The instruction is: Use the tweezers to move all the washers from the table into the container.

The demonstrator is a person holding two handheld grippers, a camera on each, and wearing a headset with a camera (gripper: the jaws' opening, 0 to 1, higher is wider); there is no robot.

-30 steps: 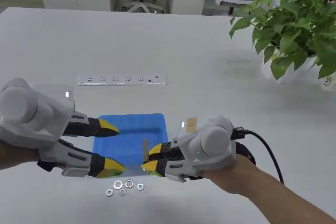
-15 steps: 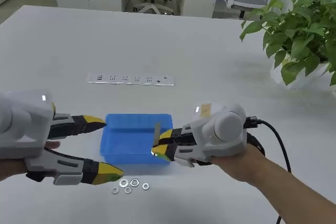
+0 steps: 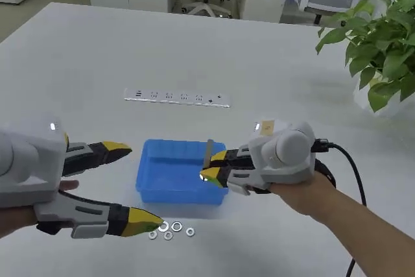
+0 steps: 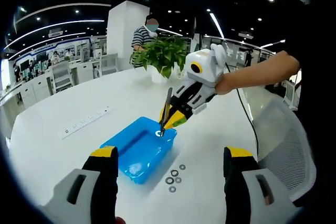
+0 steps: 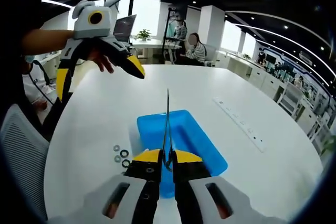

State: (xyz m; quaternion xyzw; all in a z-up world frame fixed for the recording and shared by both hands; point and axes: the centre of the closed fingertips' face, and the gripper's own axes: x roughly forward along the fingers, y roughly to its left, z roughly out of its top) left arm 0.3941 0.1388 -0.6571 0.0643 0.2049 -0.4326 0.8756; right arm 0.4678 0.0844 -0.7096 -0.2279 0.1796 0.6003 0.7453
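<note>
At the left of the head view the left gripper, white-bodied with black jaws tipped in yellow, hangs low over the pale grey table with its jaws spread wide apart and nothing between them; its own view shows the same broad gap. Just beside its lower jaw tip, a small cluster of round silver metal washers lies flat on the tabletop, close to the near wall of the shallow blue rectangular plastic container but outside it. Beyond the container, well apart from it, a long white power strip lies on the table. At the container's right end the right gripper has its jaws pressed together on a pair of slim steel tweezers, which reach out over the blue tray in the right gripper view; whether their tips carry a washer cannot be told. A black cable trails from this gripper, and a leafy green potted plant stands at the far right.
</note>
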